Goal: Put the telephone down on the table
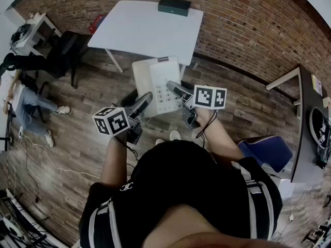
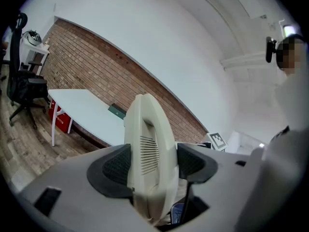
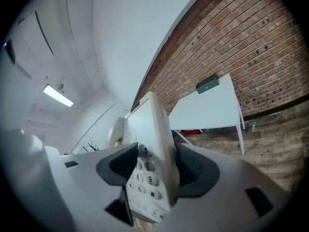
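Observation:
I hold a cream desk telephone (image 1: 158,81) in the air between both grippers, over the wooden floor and short of the white table (image 1: 139,27). My left gripper (image 1: 146,99) is shut on its left edge, by the handset; in the left gripper view both pads press the telephone (image 2: 149,149) edge-on. My right gripper (image 1: 176,88) is shut on the right edge, and in the right gripper view the pads clamp the telephone (image 3: 152,144) beside the number keys. The white table (image 3: 212,105) stands ahead against the brick wall.
A dark green box (image 1: 174,5) lies at the table's far edge, also seen as the box (image 2: 117,111) from the left. A black office chair (image 1: 64,50) stands left of the table. A dark desk (image 1: 310,118) and blue chair (image 1: 266,151) are at the right. A person (image 1: 26,105) sits at the far left.

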Demonstrator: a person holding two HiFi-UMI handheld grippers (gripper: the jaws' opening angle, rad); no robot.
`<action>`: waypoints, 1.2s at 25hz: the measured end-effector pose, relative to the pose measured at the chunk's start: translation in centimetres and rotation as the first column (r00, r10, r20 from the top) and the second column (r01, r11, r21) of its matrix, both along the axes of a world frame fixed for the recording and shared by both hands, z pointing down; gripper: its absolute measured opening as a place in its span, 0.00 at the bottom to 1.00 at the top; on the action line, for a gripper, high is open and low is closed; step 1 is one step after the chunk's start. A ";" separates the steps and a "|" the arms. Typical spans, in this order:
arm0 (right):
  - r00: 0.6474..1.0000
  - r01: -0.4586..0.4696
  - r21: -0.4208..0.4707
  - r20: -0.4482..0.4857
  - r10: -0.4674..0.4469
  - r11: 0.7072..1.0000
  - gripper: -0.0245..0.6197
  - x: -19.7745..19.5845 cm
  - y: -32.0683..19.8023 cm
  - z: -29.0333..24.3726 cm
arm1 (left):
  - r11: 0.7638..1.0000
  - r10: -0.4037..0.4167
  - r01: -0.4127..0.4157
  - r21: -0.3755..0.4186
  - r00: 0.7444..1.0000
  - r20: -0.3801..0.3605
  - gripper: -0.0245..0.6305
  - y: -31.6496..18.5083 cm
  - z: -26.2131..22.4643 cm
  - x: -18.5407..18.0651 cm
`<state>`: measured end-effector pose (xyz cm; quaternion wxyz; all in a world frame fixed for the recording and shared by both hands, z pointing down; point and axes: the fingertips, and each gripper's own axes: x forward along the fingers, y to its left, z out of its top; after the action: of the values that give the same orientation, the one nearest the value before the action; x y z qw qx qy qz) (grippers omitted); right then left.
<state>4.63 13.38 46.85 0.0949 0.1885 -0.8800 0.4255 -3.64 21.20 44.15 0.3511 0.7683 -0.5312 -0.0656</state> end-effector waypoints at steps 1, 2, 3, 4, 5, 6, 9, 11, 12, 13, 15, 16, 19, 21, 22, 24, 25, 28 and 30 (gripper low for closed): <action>1.000 -0.002 0.001 -0.002 0.002 1.000 0.37 0.1 -0.1 0.0 | 1.000 0.002 -0.002 -0.001 1.000 -0.002 0.50 -0.1 0.0 0.1; 1.000 -0.004 0.003 -0.003 0.004 1.000 0.37 0.2 -0.1 0.0 | 1.000 0.004 -0.004 -0.002 1.000 -0.003 0.50 -0.1 0.0 0.2; 1.000 -0.007 0.003 -0.003 0.007 1.000 0.37 0.3 -0.2 -0.1 | 1.000 0.004 -0.004 -0.002 1.000 -0.005 0.50 -0.1 0.0 0.3; 1.000 -0.010 0.003 -0.003 0.010 1.000 0.37 0.3 -0.1 0.0 | 1.000 0.003 -0.003 -0.002 1.000 -0.006 0.50 -0.1 0.0 0.3; 1.000 -0.013 0.001 -0.002 0.013 1.000 0.37 0.3 -0.1 0.1 | 1.000 0.003 -0.003 -0.003 1.000 -0.006 0.50 -0.1 0.0 0.2; 1.000 -0.015 -0.004 -0.001 0.015 1.000 0.37 0.3 -0.1 0.2 | 1.000 0.003 -0.003 -0.006 1.000 -0.006 0.50 -0.1 0.1 0.2; 1.000 -0.018 -0.013 -0.001 0.018 1.000 0.37 0.3 0.0 0.3 | 1.000 0.009 -0.009 -0.017 1.000 -0.004 0.50 -0.1 0.2 0.1; 1.000 -0.020 -0.012 -0.003 0.020 1.000 0.37 0.3 0.1 0.4 | 1.000 0.010 -0.010 -0.020 1.000 -0.005 0.50 0.0 0.3 0.1; 1.000 -0.021 -0.012 -0.003 0.021 1.000 0.37 0.3 0.0 0.4 | 1.000 0.009 -0.009 -0.020 1.000 -0.004 0.49 0.0 0.4 0.1; 1.000 -0.023 -0.013 -0.001 0.023 1.000 0.37 0.3 0.0 0.5 | 1.000 0.008 -0.008 -0.020 1.000 -0.003 0.49 -0.1 0.4 0.1; 1.000 -0.027 -0.019 0.005 0.027 0.999 0.37 0.3 -0.2 0.6 | 1.000 0.010 -0.009 -0.019 1.000 0.001 0.49 -0.3 0.4 0.1; 1.000 -0.028 -0.021 0.007 0.028 0.999 0.37 0.3 -0.3 0.6 | 1.000 0.011 -0.011 -0.018 1.000 0.003 0.49 -0.4 0.4 0.2; 1.000 -0.026 -0.020 0.008 0.026 0.999 0.37 0.3 -0.5 0.6 | 1.000 0.012 -0.012 -0.017 1.000 0.005 0.49 -0.6 0.4 0.2; 1.000 -0.023 -0.016 0.008 0.023 1.000 0.37 0.3 -0.9 0.6 | 1.000 0.007 -0.007 -0.014 1.000 0.006 0.49 -0.9 0.4 0.2; 1.000 -0.021 -0.016 0.008 0.021 1.000 0.37 0.4 -1.2 0.6 | 1.000 0.004 -0.004 -0.013 1.000 0.007 0.49 -1.2 0.4 0.3; 1.000 -0.018 -0.019 0.008 0.019 1.000 0.37 0.7 -2.1 0.7 | 1.000 -0.003 0.003 -0.014 1.000 0.010 0.49 -2.1 0.4 0.7; 1.000 -0.016 -0.020 0.009 0.016 1.000 0.37 0.8 -2.7 0.6 | 1.000 -0.007 0.007 -0.016 1.000 0.011 0.49 -2.6 0.4 0.8; 1.000 -0.007 -0.021 0.015 0.007 1.000 0.37 1.2 -4.2 0.5 | 1.000 -0.015 0.015 -0.017 1.000 0.014 0.49 -4.1 0.2 1.3; 1.000 -0.001 -0.018 0.020 0.001 1.000 0.37 1.6 -5.7 0.4 | 1.000 -0.020 0.020 -0.015 1.000 0.019 0.49 -5.5 0.1 1.7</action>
<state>6.18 7.71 47.28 0.0876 0.1838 -0.8770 0.4352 -1.93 15.70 44.27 0.3514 0.7608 -0.5425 -0.0579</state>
